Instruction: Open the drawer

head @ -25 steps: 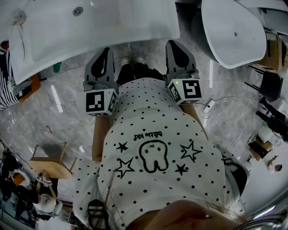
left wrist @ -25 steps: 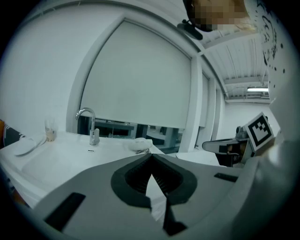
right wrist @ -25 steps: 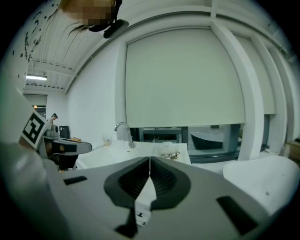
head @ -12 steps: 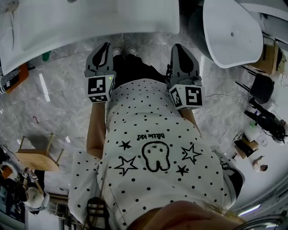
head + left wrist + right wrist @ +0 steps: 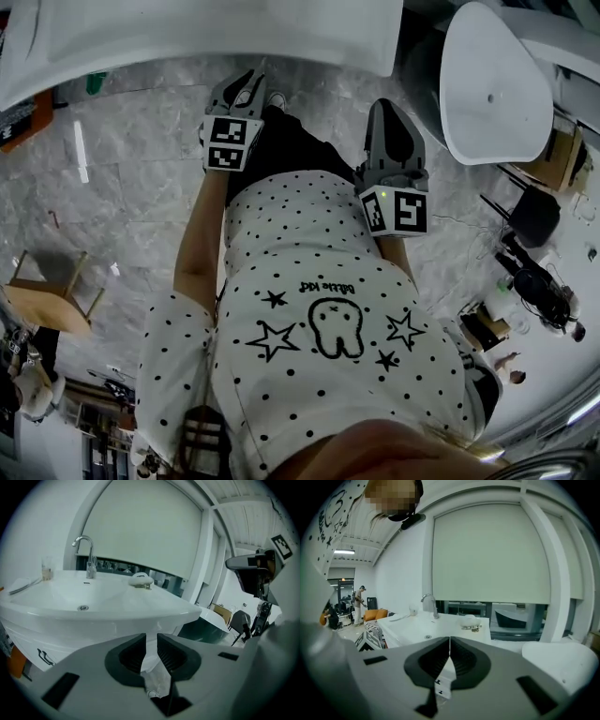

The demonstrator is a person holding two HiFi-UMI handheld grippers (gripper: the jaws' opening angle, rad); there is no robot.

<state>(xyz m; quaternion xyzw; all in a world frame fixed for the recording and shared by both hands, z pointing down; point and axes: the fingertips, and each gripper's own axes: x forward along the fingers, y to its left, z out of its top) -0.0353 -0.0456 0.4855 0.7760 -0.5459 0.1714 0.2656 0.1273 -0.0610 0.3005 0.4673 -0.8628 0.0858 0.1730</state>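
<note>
Bathroom showroom, grey marble floor point(image 5: 131, 187). Blinds and white walls behind.

White vanity point(image 5: 234, 33) fills 12 o'clock in the head view, with a basin point(image 5: 84, 597) and chrome tap point(image 5: 84, 550) on top. A white bathtub point(image 5: 497, 84) is at 2 o'clock, well apart. The person stands facing the vanity in a dotted shirt point(image 5: 319, 309).

The drawer point(image 5: 28, 637) is taken to be the white cabinet front under the basin rim. It sits at 8 o'clock in the left gripper view. From the head view the vanity top hides it. The right gripper view shows white fronts with small dark pulls through the jaw gap, low at 6 o'clock.

Left gripper point(image 5: 246, 84) is nearer the vanity, pointed downward. Its jaws have just been opening and stand partly apart point(image 5: 151, 637), with nothing between them. It is released.

Right gripper point(image 5: 392, 117) hangs back at 1 o'clock. Its jaws are pressed together on nothing point(image 5: 449, 641), so it is clenched and empty.

A dark handle point(image 5: 44, 657) shows on the drawer front. It is small, and its long axis seems to run roughly across the front.

Judgement: the approach stage is under way and the drawer is not yet touched. The key relation is that the handle lies ahead of the left claw, low and off towards 8 o'clock. The left claw would need to swing that way and straddle the handle across its length.
</note>
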